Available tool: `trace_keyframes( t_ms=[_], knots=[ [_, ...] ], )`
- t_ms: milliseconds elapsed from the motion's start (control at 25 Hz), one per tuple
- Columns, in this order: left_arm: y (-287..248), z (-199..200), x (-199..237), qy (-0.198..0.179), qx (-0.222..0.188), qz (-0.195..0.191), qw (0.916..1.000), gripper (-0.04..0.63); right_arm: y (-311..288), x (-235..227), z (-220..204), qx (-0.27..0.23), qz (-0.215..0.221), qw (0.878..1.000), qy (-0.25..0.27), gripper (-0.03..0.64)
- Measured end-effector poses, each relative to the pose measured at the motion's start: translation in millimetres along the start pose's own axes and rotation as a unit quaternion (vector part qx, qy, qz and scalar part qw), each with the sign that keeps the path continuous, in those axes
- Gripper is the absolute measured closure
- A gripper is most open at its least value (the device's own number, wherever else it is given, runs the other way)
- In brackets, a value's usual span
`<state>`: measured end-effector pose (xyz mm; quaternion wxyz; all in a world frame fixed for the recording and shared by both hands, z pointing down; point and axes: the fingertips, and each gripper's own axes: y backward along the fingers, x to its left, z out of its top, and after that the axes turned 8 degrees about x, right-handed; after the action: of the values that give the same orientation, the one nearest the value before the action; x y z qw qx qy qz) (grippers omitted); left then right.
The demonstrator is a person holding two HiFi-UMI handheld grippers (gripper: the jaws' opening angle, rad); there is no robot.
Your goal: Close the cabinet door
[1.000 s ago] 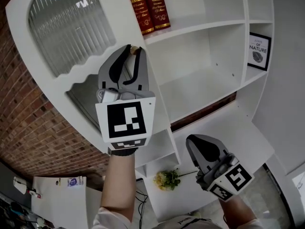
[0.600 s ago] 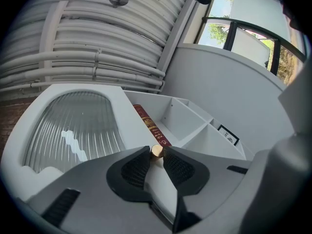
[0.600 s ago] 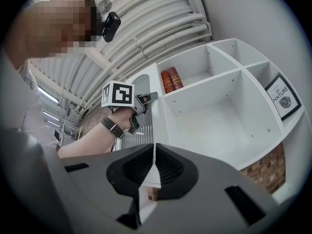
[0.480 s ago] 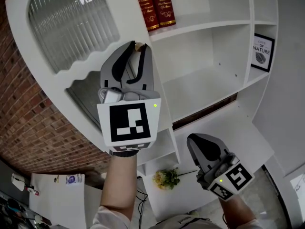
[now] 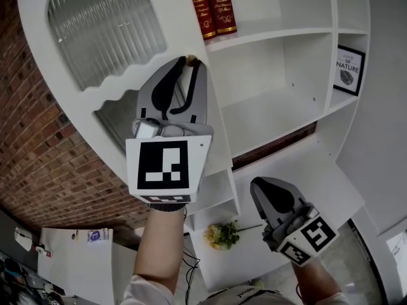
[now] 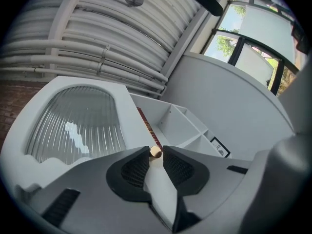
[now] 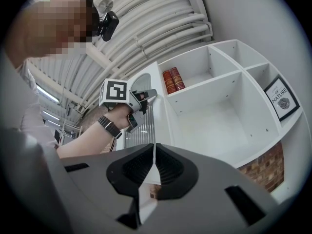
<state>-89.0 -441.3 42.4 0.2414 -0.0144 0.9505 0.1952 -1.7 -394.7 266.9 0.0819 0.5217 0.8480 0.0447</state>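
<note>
Brass knob (image 6: 155,152) (round) pinched by left gripper (image 5: 191,63).

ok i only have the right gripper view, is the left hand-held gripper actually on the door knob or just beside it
Observer: On it. The left gripper view shows the brass knob pinched between the jaw tips of the left hand-held gripper.
Operator: and my right one, clear of things
Observer: Yes. In the head view the right hand-held gripper hangs low before the shelves, jaws together, touching nothing.
Operator: anything near it
Observer: Yellow flowers show lower down, to its left in the head view.
</note>
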Motion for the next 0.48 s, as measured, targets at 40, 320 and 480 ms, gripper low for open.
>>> trace_keyframes(
  t_ms=[40,320,480],
  knots=[
    [4,1,-1,0.009,-0.004,-0.004,0.9999,0.506,1,1,-1,0.001,0.001,1.000,0.000,0.596],
    [43,-8,-21,0.032,-0.001,-0.029,0.9991,0.526,0,6,-8,0.016,0.007,1.000,0.003,0.597],
    [66,-30,-34,0.061,0.021,-0.056,0.9963,0.534,-3,11,-13,0.026,0.011,1.000,0.006,0.596]
  ],
)
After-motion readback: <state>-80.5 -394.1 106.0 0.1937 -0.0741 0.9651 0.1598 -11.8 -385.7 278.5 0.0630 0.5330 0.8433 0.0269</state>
